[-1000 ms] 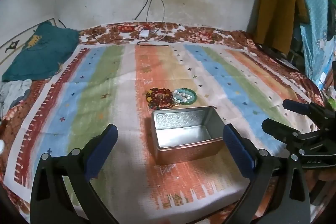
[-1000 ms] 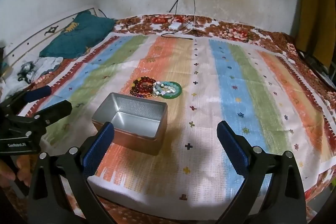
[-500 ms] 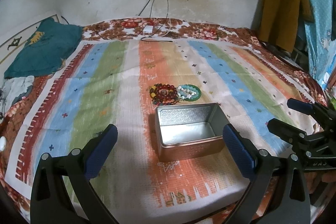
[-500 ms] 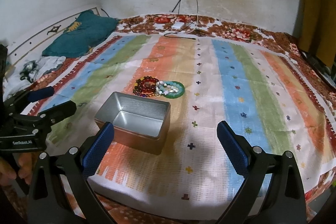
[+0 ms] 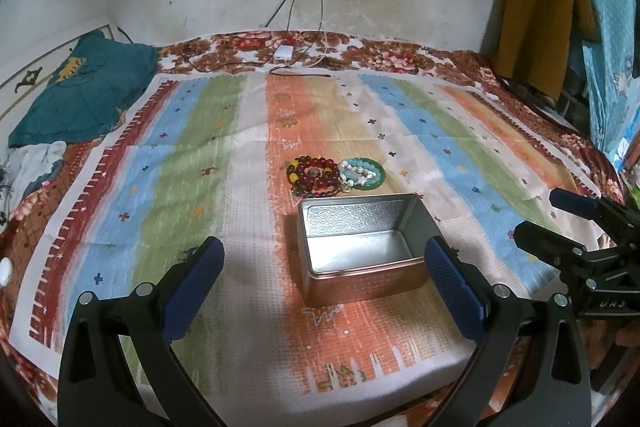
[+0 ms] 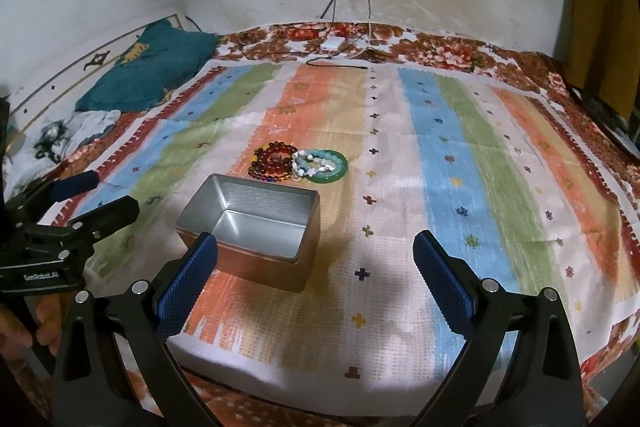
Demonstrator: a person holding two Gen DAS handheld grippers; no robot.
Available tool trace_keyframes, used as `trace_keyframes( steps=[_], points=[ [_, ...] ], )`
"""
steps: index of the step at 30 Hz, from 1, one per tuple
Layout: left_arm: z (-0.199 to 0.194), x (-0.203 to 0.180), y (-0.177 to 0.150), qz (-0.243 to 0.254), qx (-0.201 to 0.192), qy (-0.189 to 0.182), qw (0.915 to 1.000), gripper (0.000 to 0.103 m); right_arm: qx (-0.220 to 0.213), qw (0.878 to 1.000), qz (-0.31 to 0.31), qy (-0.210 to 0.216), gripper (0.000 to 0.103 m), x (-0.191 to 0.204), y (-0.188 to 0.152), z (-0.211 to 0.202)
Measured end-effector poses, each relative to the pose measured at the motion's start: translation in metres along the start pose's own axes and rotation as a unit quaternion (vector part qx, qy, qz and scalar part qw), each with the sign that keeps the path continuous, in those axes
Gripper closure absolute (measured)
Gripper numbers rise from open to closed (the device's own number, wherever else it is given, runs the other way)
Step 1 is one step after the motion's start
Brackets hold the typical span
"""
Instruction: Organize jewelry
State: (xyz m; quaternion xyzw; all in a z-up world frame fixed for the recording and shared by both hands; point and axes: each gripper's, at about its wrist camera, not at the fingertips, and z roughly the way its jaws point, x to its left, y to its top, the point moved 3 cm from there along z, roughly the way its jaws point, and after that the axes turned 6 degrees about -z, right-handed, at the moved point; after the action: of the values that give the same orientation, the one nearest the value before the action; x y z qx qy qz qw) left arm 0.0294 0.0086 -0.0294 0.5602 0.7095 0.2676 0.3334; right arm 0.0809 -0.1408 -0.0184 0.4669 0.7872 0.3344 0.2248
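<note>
An open rectangular metal tin stands empty on the striped cloth. Just behind it lie a red-and-amber bead bracelet and a green bangle with pale bead strands, touching each other. My left gripper is open and hovers in front of the tin, the tin showing between its blue pads. My right gripper is open too, low over the cloth at the tin's right front corner. Each gripper shows at the edge of the other's view, the right gripper and the left gripper.
The striped cloth covers a floral bedspread. A teal pillow and crumpled clothes lie at the left. Cables and a white charger run from a wall socket. Garments hang at the right. A hand holds the left gripper.
Both views have shifted slightly: the tin and bracelets sit a little further right in each. Nothing on the cloth has moved, and both grippers stay open.
</note>
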Motion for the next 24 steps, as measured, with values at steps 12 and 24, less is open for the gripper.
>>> trace_keyframes(
  steps=[12,24],
  points=[
    [0.0009,-0.0003,-0.0003,-0.002,0.006,0.002,1.0,0.006,0.002,1.0,-0.006,0.003,0.004,0.0024,-0.001,0.0008],
    [0.0006,0.0,-0.0009,-0.002,0.006,0.002,1.0,0.006,0.004,1.0,-0.004,0.002,0.004,0.0021,-0.0012,0.0016]
  ],
)
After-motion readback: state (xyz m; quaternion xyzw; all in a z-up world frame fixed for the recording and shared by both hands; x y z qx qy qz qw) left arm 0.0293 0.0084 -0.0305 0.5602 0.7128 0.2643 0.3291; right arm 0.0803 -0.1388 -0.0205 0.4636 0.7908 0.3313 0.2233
